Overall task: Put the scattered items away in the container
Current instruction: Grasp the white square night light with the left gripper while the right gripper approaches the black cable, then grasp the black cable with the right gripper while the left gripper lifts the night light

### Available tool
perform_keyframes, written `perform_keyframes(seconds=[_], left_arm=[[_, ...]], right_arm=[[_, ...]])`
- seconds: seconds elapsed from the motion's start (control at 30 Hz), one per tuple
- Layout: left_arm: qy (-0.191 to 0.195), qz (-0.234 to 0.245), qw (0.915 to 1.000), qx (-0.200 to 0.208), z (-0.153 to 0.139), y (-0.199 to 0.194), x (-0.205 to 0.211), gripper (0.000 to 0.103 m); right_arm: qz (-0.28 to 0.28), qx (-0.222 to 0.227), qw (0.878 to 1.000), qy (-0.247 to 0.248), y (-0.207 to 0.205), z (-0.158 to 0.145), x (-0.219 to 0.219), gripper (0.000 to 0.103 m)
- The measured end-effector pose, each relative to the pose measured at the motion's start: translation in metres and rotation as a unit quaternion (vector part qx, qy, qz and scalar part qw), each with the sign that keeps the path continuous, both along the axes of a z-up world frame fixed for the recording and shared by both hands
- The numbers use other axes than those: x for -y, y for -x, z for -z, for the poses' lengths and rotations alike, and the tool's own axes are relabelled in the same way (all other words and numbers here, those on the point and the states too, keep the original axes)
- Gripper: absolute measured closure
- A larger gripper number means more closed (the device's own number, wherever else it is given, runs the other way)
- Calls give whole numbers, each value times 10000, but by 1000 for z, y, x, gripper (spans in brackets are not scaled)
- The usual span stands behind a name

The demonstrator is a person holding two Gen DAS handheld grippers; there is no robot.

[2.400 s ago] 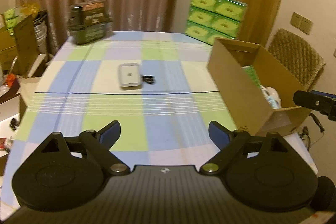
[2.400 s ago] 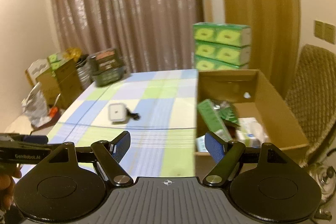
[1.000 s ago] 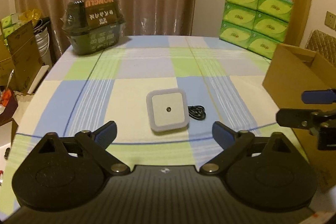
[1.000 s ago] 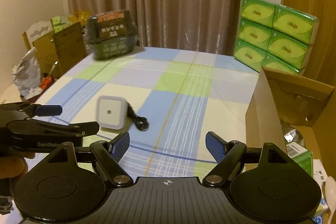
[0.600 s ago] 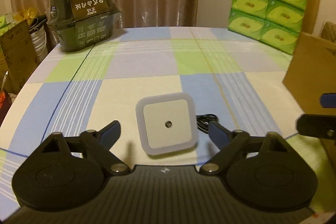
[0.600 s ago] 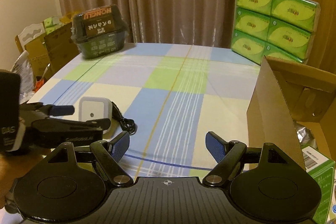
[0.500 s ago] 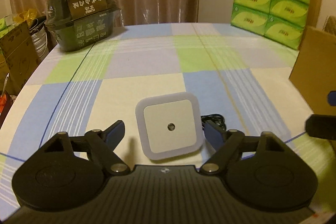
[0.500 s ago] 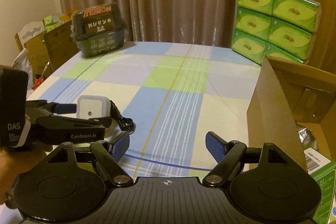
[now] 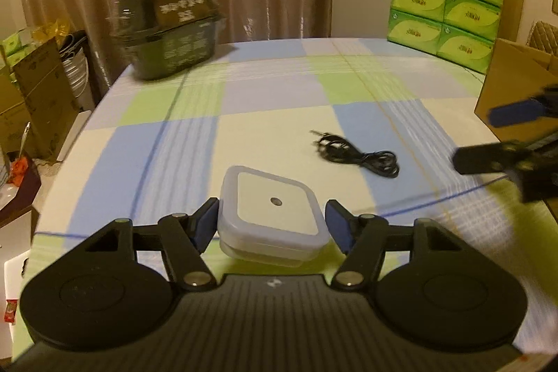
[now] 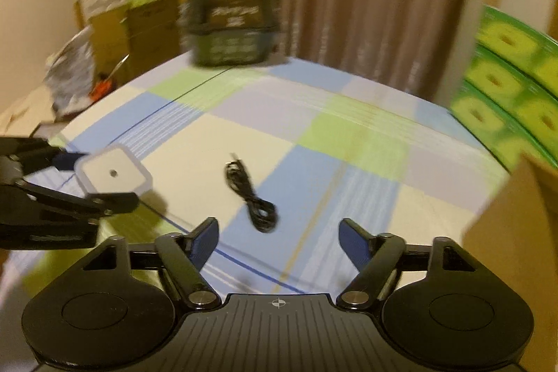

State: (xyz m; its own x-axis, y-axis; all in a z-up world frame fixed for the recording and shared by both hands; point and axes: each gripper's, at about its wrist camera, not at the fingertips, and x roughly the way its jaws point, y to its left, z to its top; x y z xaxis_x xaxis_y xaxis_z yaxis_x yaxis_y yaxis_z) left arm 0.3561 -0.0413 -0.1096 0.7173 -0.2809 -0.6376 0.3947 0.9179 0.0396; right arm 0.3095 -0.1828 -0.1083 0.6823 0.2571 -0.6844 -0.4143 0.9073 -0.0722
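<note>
Left gripper (image 9: 272, 225): closing on the white square night light (image 9: 270, 218); its fingers (image 9: 205, 225) are narrowing from the wide spread of half a second ago; the left pad is touching the casing, the right pad is sitting just beside it.
Night light: now looking raised off the checked surface (image 9: 279, 93), a shadow lying under it in the right wrist view (image 10: 113, 173); whether it is fully clear of the cloth, I cannot tell.
Black cable (image 9: 355, 154): lying coiled on the surface, now well apart from the light it was lying beside.
Right gripper (image 10: 277, 241): hanging wide open and empty, pointing toward the cable (image 10: 251, 201).
Cardboard box (image 9: 512, 82): standing at the right edge of the surface, near the green tissue packs (image 9: 446, 6).
Meaning for task: the light is going from scattered to in hand; carrying it to the box is probably next, with the cable remaining for the right gripper.
</note>
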Motion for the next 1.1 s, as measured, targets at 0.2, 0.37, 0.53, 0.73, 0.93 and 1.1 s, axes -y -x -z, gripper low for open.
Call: perform_keyframes(seconds=[0.2, 0.37, 0.53, 0.73, 0.93, 1.1], left_arm=[[240, -43, 9997, 27, -3, 3, -22, 42], [492, 35, 9988, 77, 0, -4, -26, 42], [559, 41, 9984, 15, 10, -9, -28, 42], [652, 5, 9979, -39, 15, -7, -31, 42], [646, -1, 9979, -44, 16, -6, -30, 40], [524, 26, 9986, -84, 20, -2, -27, 43]], right_arm=[[-657, -108, 9972, 340, -28, 22, -31, 44], [-877, -112, 9947, 530, -48, 40, -47, 49], [-761, -181, 9952, 591, -67, 51, -49, 60], [-404, -378, 9978, 365, -71, 52, -44, 93], [221, -652, 9975, -130, -35, 42, -31, 93], [517, -867, 9933, -564, 16, 34, -24, 93]])
